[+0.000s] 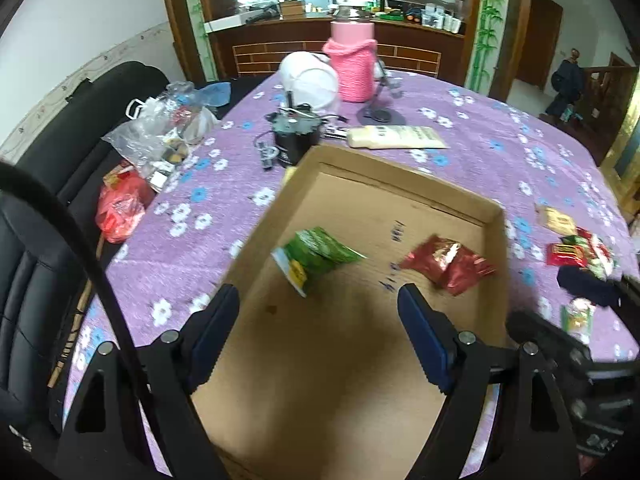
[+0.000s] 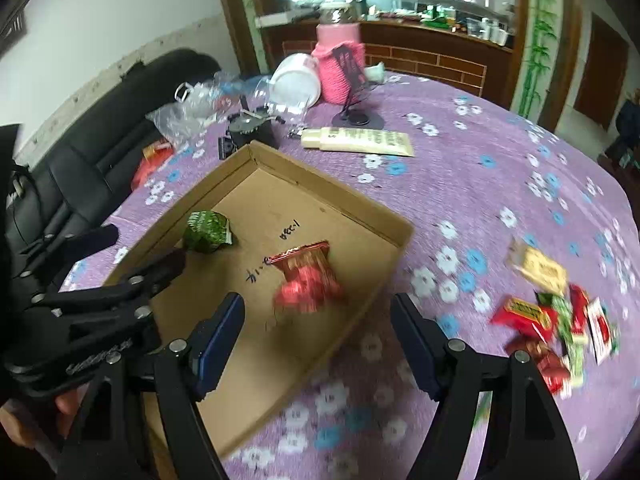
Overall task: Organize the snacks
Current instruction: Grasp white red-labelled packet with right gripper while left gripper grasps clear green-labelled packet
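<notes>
The left gripper (image 1: 318, 300) has its fingers wide apart and empty; the green snack packet (image 1: 316, 254) lies in the cardboard box (image 1: 404, 168) just ahead of the left finger. The right gripper (image 2: 318, 308) is open too, with the red snack packet (image 2: 306, 276) between and just beyond its fingers, inside the box. More snack packets (image 2: 552, 320) lie on the bench (image 2: 460, 168), to the right of the right finger.
</notes>
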The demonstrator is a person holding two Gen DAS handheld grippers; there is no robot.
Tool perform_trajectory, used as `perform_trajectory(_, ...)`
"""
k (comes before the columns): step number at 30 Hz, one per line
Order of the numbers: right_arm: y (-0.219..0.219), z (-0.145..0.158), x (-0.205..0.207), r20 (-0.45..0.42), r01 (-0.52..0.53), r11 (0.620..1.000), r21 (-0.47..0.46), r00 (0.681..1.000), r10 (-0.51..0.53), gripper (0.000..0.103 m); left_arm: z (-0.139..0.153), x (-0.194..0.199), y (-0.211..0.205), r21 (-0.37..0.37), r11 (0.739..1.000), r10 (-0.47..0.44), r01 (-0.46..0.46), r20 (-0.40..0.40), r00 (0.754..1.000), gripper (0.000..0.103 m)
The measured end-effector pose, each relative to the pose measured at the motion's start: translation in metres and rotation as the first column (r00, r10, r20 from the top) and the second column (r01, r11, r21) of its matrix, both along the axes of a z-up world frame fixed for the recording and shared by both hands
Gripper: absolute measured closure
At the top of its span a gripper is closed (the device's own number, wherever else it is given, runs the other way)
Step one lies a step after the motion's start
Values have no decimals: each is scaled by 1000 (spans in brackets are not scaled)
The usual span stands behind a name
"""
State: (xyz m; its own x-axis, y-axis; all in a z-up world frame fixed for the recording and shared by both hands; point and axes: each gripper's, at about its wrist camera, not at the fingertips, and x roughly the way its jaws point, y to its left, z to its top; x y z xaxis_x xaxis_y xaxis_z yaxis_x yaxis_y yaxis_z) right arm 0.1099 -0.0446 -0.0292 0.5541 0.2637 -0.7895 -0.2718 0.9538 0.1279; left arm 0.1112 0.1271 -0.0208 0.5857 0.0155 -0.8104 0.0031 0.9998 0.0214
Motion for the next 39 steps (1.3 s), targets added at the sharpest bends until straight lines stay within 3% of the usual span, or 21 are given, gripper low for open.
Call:
perform_trajectory(6, -70, -6, -63, 16, 94, 994, 49, 995, -95, 26, 7, -28, -47, -134, 986, -100, 103, 23, 995, 21)
perform_trajectory(13, -204, -27, -83, -29, 302, 952, 48, 953, -301, 26, 1, -27, -155, -154, 954, -264, 258, -22, 964, 21)
perform_trajectory(17, -242, -31, -75, -36, 296, 954, 48, 955, -294, 26, -12, -23, -208, -152, 936, -328, 318, -44, 944, 21)
perform_trajectory(21, -254, -33, -69, -6, 242, 970, 5, 970, -242, 26, -25, -32, -238, -97, 915, -399, 392, -61, 915, 21)
perform_trajectory(23, -270, -32, -61, 21, 260, 966, 14, 965, -260, 26, -28, -31, -244, -65, 920, -390, 387, -65, 918, 21)
perform_trajectory(26, -291, -37, -32, -14, 281, 958, 60, 960, -280, 26, -30, -29, -245, -92, 928, -368, 361, -79, 926, 21)
perform_trajectory(29, -289, -45, -5, -22, 237, 971, 13, 971, -237, 30, -29, -30, -242, -90, 935, -351, 343, -90, 932, 21)
perform_trajectory(30, -285, -48, 5, -28, 204, 979, -3, 979, -204, 33, -28, -31, -240, -84, 937, -345, 339, -91, 934, 21)
perform_trajectory(31, -284, -50, 10, -31, 196, 980, -20, 980, -196, 44, -26, -32, -237, -86, 940, -337, 330, -87, 938, 21)
perform_trajectory(34, -278, -58, 26, -46, 154, 985, -78, 986, -158, 48, -23, -30, -227, -117, 950, -299, 289, -86, 950, 21)
perform_trajectory(36, -275, -62, 33, -46, 113, 984, -136, 992, -120, 56, -24, -27, -221, -141, 955, -276, 261, -99, 956, 21)
perform_trajectory(38, -271, -64, 35, -46, 87, 979, -185, 994, -97, 71, -29, -23, -216, -181, 958, -247, 221, -133, 960, 21)
perform_trajectory(39, -270, -64, 35, -49, 79, 979, -187, 995, -90, 71, -33, -21, -213, -218, 955, -237, 202, -150, 960, 21)
